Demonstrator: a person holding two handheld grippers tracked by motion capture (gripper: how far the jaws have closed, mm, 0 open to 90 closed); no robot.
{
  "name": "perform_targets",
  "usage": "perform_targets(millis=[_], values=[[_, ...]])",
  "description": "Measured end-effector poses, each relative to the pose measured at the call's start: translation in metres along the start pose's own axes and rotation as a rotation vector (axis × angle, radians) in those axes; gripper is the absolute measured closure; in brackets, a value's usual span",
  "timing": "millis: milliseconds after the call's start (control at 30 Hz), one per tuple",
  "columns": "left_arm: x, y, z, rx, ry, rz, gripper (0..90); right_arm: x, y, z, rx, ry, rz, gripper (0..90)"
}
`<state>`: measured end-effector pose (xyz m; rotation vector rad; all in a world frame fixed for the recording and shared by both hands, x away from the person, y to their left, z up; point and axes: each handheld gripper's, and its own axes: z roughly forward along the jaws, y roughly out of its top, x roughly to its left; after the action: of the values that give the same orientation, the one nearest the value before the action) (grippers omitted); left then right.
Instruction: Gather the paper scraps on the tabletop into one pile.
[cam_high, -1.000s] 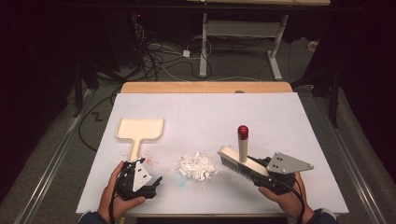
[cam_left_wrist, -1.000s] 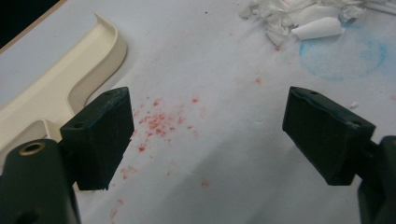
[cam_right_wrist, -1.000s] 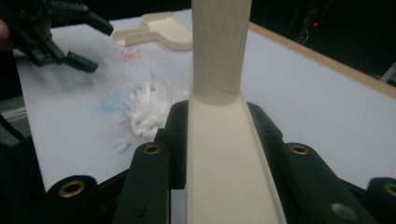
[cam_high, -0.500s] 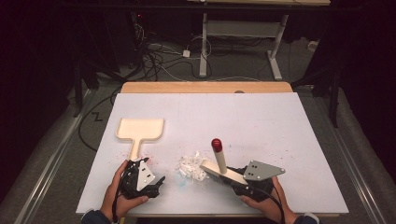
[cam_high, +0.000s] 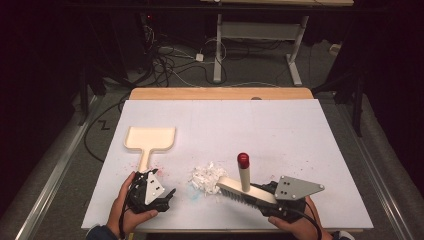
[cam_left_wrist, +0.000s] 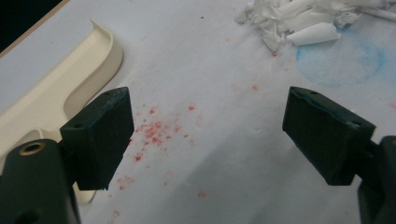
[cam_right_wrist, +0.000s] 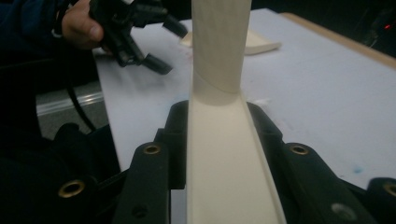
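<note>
The right gripper (cam_high: 260, 197) clamps the cream plastic brush with red-tipped handle (cam_high: 243, 180), bristles touching the white paper scraps (cam_high: 206, 176). Sweep toward 10 o'clock, bristles flat, to the cream plastic dustpan (cam_high: 150, 138). The left gripper (cam_left_wrist: 208, 135) is wide open, empty, beside the dustpan handle.

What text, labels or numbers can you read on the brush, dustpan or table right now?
None. The brush, the dustpan and the white table carry no readable words, brand marks or numbers. The table bears only red specks and a faint blue smudge, not writing.
</note>
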<state>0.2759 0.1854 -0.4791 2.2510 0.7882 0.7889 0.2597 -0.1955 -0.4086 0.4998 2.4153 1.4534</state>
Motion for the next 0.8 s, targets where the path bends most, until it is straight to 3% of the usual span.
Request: perform_targets(millis=[133, 233, 400, 500, 633, 800], values=[[0.000, 0.000, -0.001, -0.005, 0.002, -0.004, 15.7, 0.008, -0.006, 0.014, 0.046, 0.075, 0.008, 68.0], [0.001, -0.001, -0.001, -0.006, 0.000, -0.007, 15.7, 0.011, -0.010, 0.025, 0.069, 0.094, -0.010, 68.0], [0.001, -0.001, 0.000, -0.001, -0.003, -0.003, 15.7, 0.000, -0.008, 0.036, 0.060, 0.026, -0.034, 68.1], [0.000, -0.001, 0.001, -0.001, -0.006, 0.000, 15.7, -0.012, -0.008, 0.041, 0.049, -0.004, -0.017, 68.1], [0.000, -0.001, 0.001, -0.001, -0.005, 0.000, 15.7, -0.015, -0.005, 0.041, 0.027, -0.003, -0.014, 68.1], [0.000, -0.001, 0.000, -0.001, -0.003, -0.001, 15.7, -0.014, -0.001, 0.025, 0.002, 0.011, -0.018, 68.0]])
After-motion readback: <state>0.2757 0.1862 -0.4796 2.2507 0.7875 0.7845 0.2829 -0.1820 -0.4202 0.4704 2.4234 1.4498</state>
